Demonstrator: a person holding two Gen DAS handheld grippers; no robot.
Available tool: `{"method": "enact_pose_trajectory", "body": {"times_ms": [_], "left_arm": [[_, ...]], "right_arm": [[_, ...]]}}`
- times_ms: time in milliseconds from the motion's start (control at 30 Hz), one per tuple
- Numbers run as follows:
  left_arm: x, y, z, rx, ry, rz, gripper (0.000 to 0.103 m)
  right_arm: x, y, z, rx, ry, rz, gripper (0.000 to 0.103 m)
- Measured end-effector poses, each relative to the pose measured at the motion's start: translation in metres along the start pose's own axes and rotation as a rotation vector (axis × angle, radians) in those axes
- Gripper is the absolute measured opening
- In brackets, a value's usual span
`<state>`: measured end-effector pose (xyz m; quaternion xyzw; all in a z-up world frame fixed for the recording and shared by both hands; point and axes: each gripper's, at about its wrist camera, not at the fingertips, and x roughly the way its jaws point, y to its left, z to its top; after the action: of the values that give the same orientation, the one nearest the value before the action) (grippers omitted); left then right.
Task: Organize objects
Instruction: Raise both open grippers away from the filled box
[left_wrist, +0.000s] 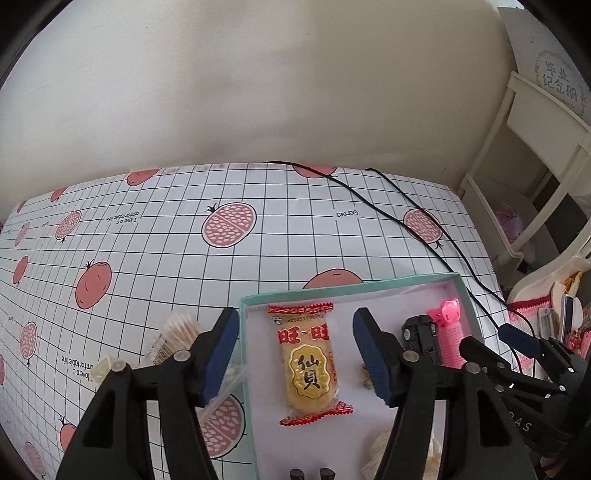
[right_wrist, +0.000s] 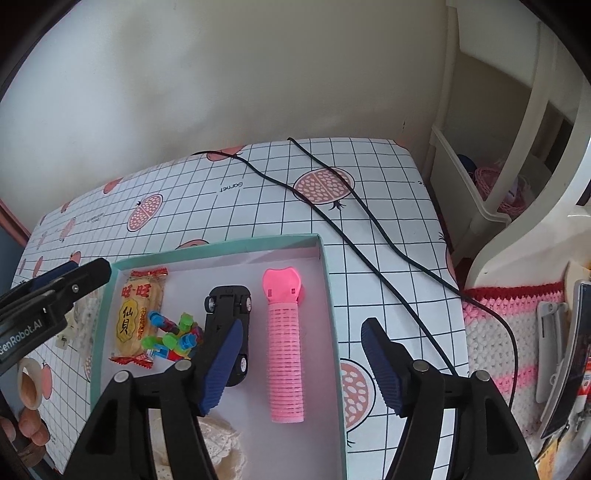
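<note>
A shallow teal box (left_wrist: 351, 286) with a white floor lies on the gridded tablecloth. In it are a yellow rice-cracker packet (left_wrist: 308, 363), a black toy car (left_wrist: 421, 338) and a pink hair roller (left_wrist: 448, 332). My left gripper (left_wrist: 295, 325) hovers open over the packet, one finger outside the box's left wall. In the right wrist view the box (right_wrist: 328, 295) also holds a colourful block toy (right_wrist: 177, 338) and a lacy white item (right_wrist: 218, 443). My right gripper (right_wrist: 303, 332) is open above the roller (right_wrist: 286, 354), its left finger over the car (right_wrist: 229, 306).
A pack of cotton swabs (left_wrist: 173, 336) lies left of the box. A tape roll (right_wrist: 29, 384) sits by a hand (right_wrist: 33, 428). Two black cables (right_wrist: 369, 221) cross the table behind the box. A cream shelf (right_wrist: 480, 184) and a crocheted cloth (right_wrist: 498, 332) are on the right.
</note>
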<state>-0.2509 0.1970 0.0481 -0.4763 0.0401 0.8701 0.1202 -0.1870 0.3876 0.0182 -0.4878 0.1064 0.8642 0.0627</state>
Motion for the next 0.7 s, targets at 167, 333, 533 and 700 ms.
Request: {"method": "enact_pose_trajectory", "body": {"times_ms": [167,333,533,700], "left_arm": [[0.002,0.007,0.000,-0.024,-0.012,0.037,0.082],[0.004,0.014,0.001,-0.044,-0.022,0.063,0.088],[0.003,0.023,0.001,-0.084,-0.036,0.094,0.100],[0.004,0.027,0.003,-0.095,-0.035,0.096,0.100]], "right_arm": [[0.001,0.000,-0.001,0.001,-0.007,0.006,0.083],[0.002,-0.001,-0.001,0.005,-0.006,0.009,0.096],[0.003,-0.001,-0.001,0.009,-0.010,0.014,0.103],[0.004,0.000,-0.001,0.005,-0.007,0.014,0.103]]}}
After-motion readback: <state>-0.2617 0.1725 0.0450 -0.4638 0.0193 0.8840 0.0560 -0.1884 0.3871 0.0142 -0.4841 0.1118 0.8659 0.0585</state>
